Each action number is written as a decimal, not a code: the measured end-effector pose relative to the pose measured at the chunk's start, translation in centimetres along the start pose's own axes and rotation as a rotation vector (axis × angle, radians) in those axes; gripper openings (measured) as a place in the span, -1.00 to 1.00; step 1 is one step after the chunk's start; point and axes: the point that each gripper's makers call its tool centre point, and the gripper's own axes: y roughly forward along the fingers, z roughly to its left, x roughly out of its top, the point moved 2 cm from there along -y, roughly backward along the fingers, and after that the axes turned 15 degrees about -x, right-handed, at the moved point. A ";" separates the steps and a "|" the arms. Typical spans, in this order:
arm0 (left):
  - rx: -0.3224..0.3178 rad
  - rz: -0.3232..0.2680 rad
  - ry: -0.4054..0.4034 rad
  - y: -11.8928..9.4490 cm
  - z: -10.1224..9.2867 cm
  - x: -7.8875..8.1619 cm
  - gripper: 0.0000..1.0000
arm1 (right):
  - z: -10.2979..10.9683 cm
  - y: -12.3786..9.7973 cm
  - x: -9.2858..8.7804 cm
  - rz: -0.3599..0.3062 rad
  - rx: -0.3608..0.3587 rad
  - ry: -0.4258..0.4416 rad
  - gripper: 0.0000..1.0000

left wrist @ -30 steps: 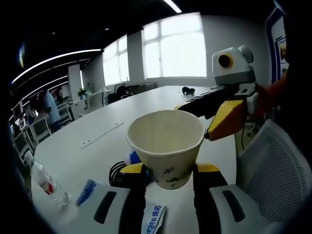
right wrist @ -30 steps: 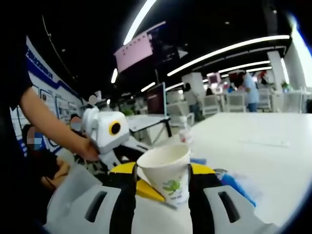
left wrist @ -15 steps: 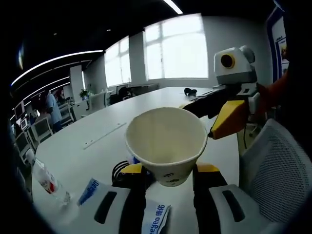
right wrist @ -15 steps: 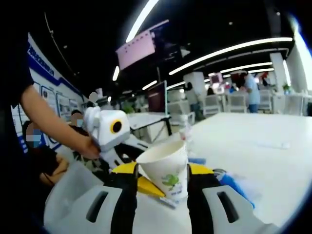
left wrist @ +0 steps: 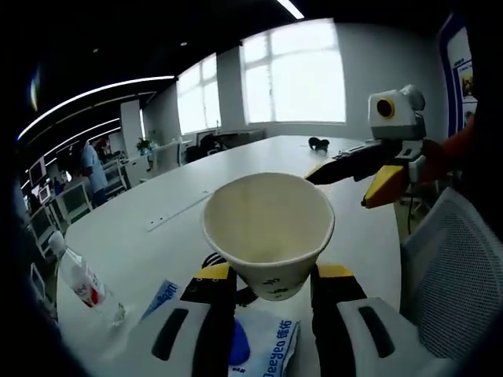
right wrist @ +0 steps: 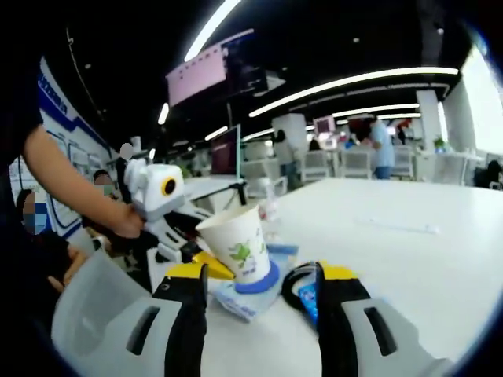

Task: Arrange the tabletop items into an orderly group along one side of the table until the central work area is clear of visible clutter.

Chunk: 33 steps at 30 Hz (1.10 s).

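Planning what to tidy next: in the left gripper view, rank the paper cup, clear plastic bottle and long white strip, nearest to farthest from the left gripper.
1. White paper cup, held between the left gripper jaws.
2. Clear plastic bottle, lying at lower left.
3. Long white strip, farther out on the table, left of centre.

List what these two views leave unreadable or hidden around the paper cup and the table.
- Left gripper view: the paper cup hides its own base and where the left gripper grips it.
- Left gripper view: the blue-and-white packet is cut off by the jaws; its print is only partly legible.
- Left gripper view: the water bottle label is too small to read.
- Right gripper view: the right gripper covers the blue item.
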 end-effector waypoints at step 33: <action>0.117 0.048 -0.034 -1.7 7.4 -1.5 -0.28 | -1.6 -0.5 -3.3 0.085 -0.112 -0.020 0.57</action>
